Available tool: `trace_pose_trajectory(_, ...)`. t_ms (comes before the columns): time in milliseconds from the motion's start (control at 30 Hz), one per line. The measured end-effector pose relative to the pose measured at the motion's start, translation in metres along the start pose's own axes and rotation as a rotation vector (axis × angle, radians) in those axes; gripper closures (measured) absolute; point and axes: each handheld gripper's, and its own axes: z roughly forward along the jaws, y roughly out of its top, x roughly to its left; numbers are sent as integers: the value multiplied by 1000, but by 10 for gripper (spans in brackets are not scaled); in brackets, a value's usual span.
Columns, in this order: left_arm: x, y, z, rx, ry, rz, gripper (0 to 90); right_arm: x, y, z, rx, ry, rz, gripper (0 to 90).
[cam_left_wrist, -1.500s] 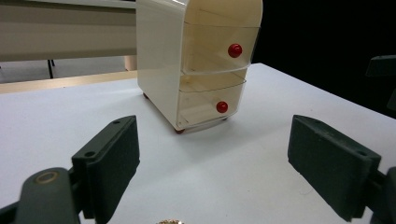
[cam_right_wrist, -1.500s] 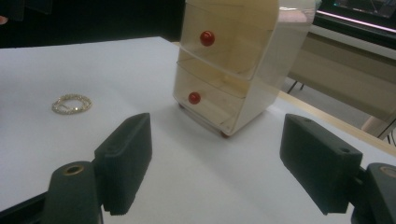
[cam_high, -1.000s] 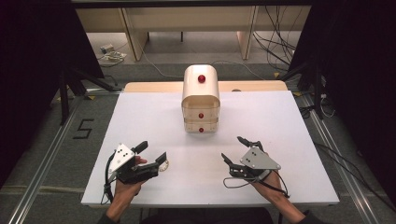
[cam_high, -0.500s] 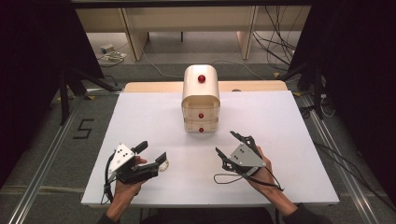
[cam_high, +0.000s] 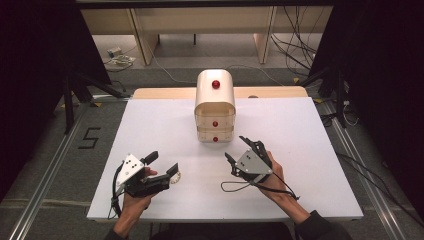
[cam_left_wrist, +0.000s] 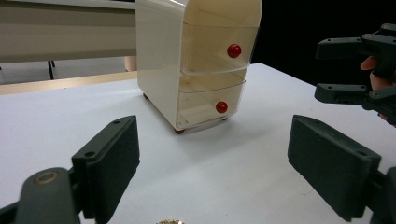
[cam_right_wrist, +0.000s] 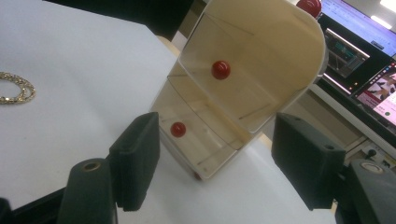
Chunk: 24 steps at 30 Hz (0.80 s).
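Now both claws face the little drawer cabinet, empty-handed.

Nearest the person, the left claw (cam_high: 162, 167) rests low on the white worktop (cam_high: 310, 125), jaws spread wide with nothing between them, and a gold chain (cam_high: 174, 176) lies just by its tips. Across from it the right claw (cam_high: 243, 150) hangs tilted above the worktop, jaws wide but just closing a little, with only air between them. Beyond both, at mid-worktop, stands the cream drawer cabinet (cam_high: 215, 105), upright, its two clear drawers shut, each with a red knob (cam_high: 215, 123), and another red knob on top. The right claw sits near its lower drawer, not touching.
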Motion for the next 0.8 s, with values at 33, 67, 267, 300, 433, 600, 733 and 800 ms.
trace_pose_trajectory(33,0,0,0,0,0,-1,160,0,0,1,1,-2,0,332)
trace_pose_trajectory(67,0,0,0,0,0,-1,160,0,1,2,1,-3,0,333)
trace_pose_trajectory(267,0,0,0,1,0,1,160,1,3,11,5,-10,-11,340)
trace_pose_trajectory(300,0,0,0,2,-1,1,160,1,3,11,5,-10,-11,340)
trace_pose_trajectory(433,0,0,0,1,0,0,160,3,5,17,2,-21,-20,354)
trace_pose_trajectory(600,0,0,0,3,0,1,160,4,7,27,3,-32,-30,358)
trace_pose_trajectory(733,0,-1,0,1,2,0,160,5,9,33,1,-47,-41,364)
trace_pose_trajectory(800,1,-1,0,0,3,-1,160,5,9,36,-2,-51,-43,366)
